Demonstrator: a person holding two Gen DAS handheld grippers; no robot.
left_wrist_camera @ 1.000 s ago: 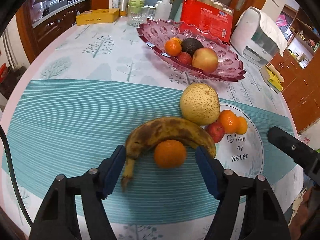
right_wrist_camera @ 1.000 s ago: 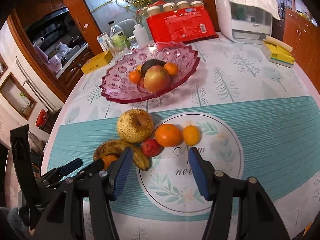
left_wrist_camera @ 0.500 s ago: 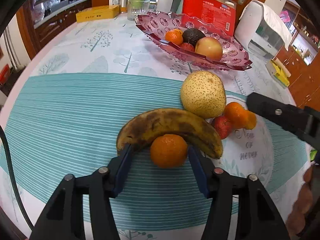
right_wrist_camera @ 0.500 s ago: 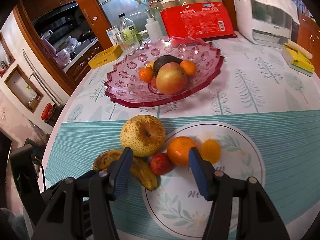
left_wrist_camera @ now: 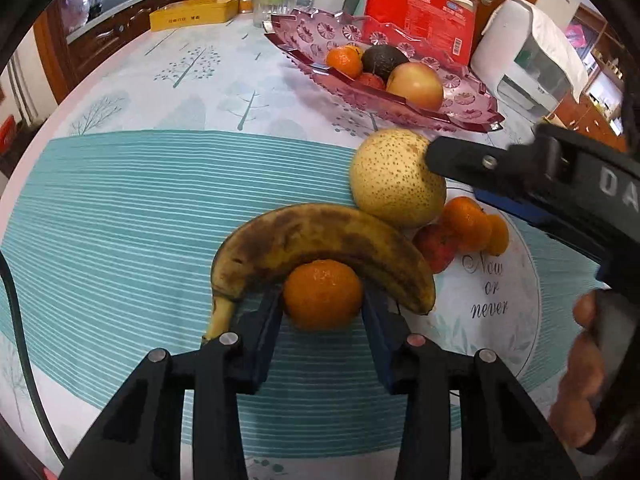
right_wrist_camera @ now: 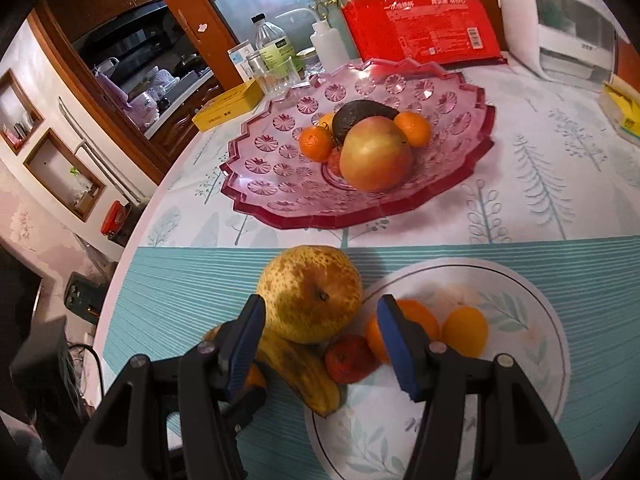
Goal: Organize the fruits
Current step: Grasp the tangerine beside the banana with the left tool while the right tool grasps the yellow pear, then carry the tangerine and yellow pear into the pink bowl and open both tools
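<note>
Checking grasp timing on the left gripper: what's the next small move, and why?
Probably finish closing, then lift straight up. The left gripper has its jaws closing around the tangerine, the pads at its two sides. The banana curves right over it, so a straight lift would likely disturb it least on the way to the pink bowl.

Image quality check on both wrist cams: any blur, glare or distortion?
Left wrist: the right gripper crossing at right is motion-blurred, the tangerine is sharp, and fisheye bends the table edge. Right wrist: glare on the pink glass bowl, dark vignette in the corners.
</note>
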